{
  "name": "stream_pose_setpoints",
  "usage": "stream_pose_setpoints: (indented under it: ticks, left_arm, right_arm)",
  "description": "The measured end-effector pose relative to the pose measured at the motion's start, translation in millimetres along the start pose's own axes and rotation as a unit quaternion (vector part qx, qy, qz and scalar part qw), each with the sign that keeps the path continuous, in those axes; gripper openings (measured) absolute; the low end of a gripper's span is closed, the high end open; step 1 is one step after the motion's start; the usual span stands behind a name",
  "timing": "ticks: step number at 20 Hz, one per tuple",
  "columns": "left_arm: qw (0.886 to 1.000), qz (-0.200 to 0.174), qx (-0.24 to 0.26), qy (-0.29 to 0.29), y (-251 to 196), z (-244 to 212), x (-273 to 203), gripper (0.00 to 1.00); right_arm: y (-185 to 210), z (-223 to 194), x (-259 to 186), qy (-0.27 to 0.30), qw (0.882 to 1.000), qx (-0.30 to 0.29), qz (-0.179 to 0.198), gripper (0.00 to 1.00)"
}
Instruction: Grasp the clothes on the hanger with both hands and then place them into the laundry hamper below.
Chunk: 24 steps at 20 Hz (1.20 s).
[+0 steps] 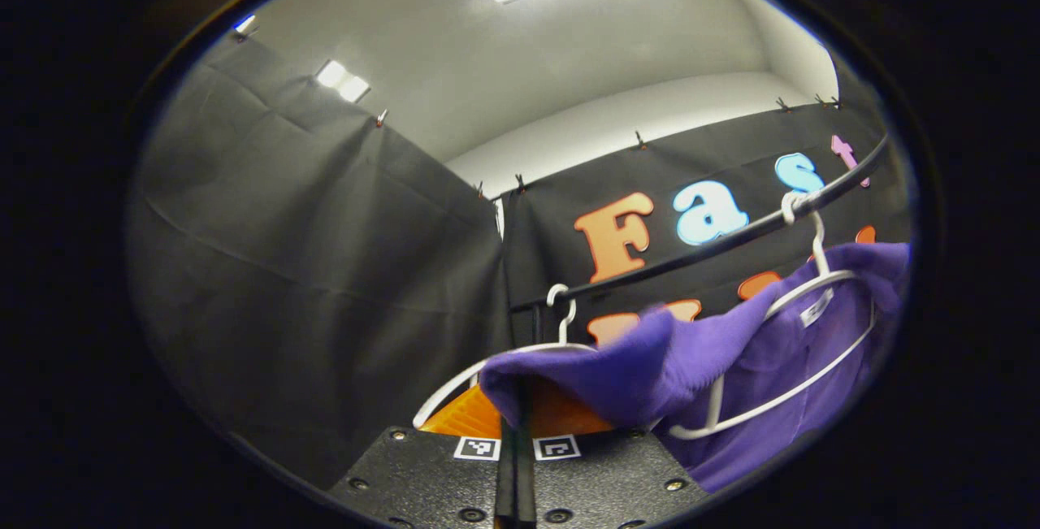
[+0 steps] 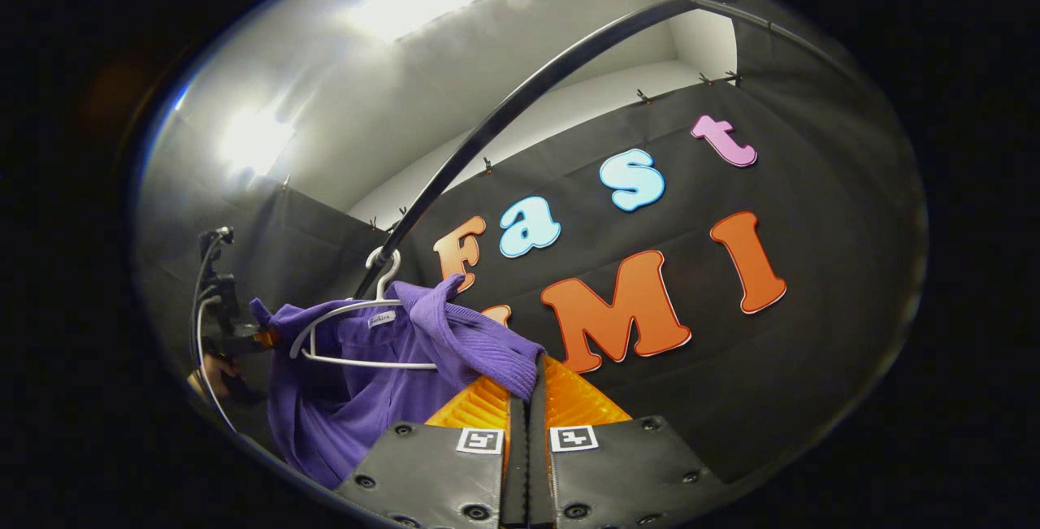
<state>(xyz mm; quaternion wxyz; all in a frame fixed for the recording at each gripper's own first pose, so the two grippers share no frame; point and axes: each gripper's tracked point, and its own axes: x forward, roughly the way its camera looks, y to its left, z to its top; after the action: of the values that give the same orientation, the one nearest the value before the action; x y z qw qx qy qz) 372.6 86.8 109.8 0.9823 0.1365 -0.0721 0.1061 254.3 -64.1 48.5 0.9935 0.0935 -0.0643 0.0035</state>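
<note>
Under the black rail point(image 2: 520, 102), the purple garment point(image 2: 357, 383) stretches sideways, each end pinched by 1 gripper.

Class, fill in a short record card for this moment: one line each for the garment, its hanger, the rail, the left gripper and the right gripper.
Garment: purple sweater, draped on its hanger, one shoulder pulled off towards each gripper
Hanger: white hanger, hooked on the rail
Rail: black rail, running overhead
Left gripper: left gripper, shut on a fold of the sweater
Right gripper: right gripper, shut on the other shoulder
</note>
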Motion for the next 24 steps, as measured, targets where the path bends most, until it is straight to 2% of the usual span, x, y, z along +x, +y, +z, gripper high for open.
stream_pose_setpoints:
  ticks: [4,7,10,15,18,20,24]
  left_arm:
    - [0.993,0.007,-0.081,0.084,10.4,-81.2,1.9,0.01]
    - [0.987,0.002,-0.129,0.098,5.6,-105.6,-13.4,0.01]
    - [0.991,-0.007,-0.105,0.078,3.4,-100.5,-24.7,0.01]
    - [0.993,-0.017,-0.086,0.079,9.4,-99.7,-38.4,0.01]
    - [0.992,-0.037,-0.088,0.084,6.2,-101.9,-47.0,0.01]
    - [0.992,-0.043,-0.083,0.090,3.9,-104.5,-51.1,0.01]
    - [0.991,-0.047,-0.075,0.095,-5.5,-111.9,-52.3,0.01]
  right_arm:
    - [0.0,5.9,2.7,-0.003,1.000,-0.002,0.001,0.07]
    - [-0.6,6.5,7.5,-0.001,1.000,-0.013,0.001,0.07]
    - [-5.6,19.2,15.5,-0.013,0.999,-0.048,-0.014,0.07]
    - [-41.0,45.2,66.6,-0.046,0.993,-0.078,-0.075,0.07]
    - [-72.4,44.2,105.0,-0.043,0.989,-0.080,-0.118,0.08]
    - [-83.9,40.9,126.0,-0.037,0.987,-0.086,-0.131,0.07]
    - [-97.5,29.7,155.5,-0.025,0.978,-0.145,-0.149,0.07]
